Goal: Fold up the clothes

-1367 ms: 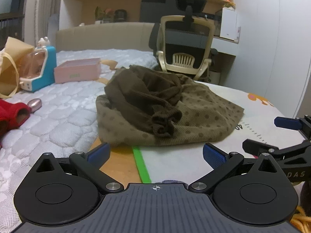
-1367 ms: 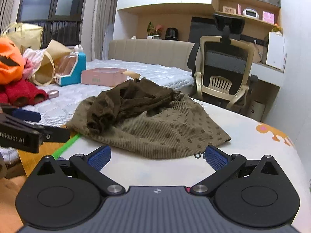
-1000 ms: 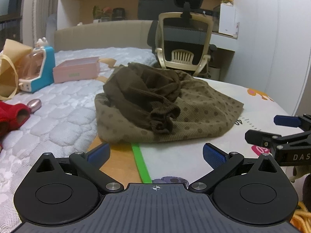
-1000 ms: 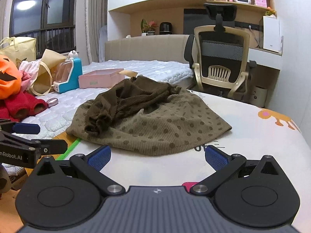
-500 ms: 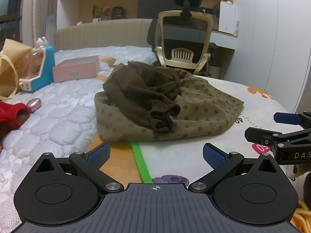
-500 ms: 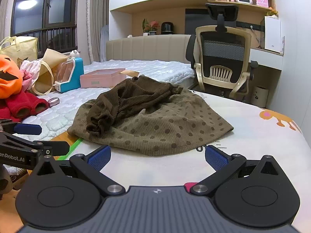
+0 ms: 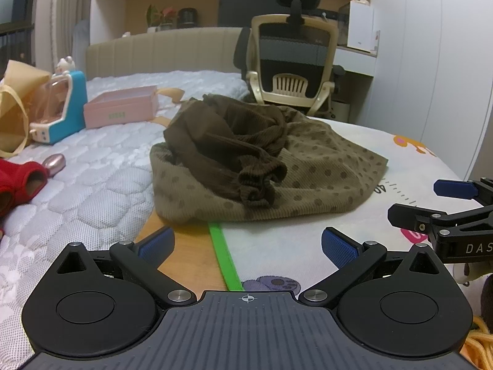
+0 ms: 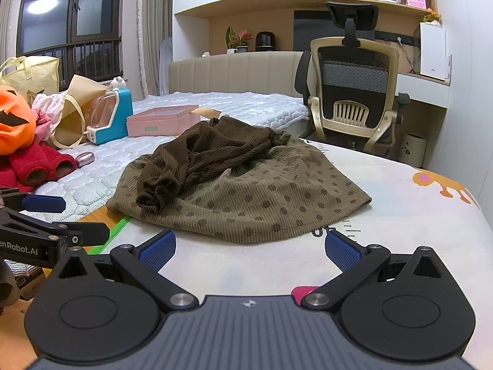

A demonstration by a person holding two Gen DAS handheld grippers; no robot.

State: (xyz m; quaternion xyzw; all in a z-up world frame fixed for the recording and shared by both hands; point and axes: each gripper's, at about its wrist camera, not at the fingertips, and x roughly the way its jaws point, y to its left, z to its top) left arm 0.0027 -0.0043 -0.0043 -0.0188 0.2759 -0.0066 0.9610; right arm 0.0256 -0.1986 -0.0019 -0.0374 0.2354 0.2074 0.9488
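A crumpled brown garment (image 7: 308, 166) (image 8: 262, 191) with dark dots lies in a heap on a white printed mat (image 7: 292, 243) (image 8: 400, 215); its darker plain sleeves are bunched on top, one cuff (image 7: 258, 182) (image 8: 160, 189) hanging toward me. My left gripper (image 7: 246, 243) is open just short of the heap's near edge, nothing between its blue pads. My right gripper (image 8: 249, 248) is open too, also short of the near hem. Each gripper shows at the edge of the other's view: the right one (image 7: 437, 200), the left one (image 8: 61, 215).
A quilted white mattress (image 7: 92, 185) lies to the left with a pink box (image 7: 120, 111), a blue-and-white toy (image 7: 58, 108), a paper bag (image 8: 77, 114), red slippers (image 8: 34, 166) and an orange pumpkin toy (image 8: 12, 120). An office chair (image 8: 354, 92) stands behind the mat. A green strip (image 7: 222, 252) borders the mat.
Both grippers have drifted slightly, so the garment sits a little differently in view. Neither has touched it, and both stay open.
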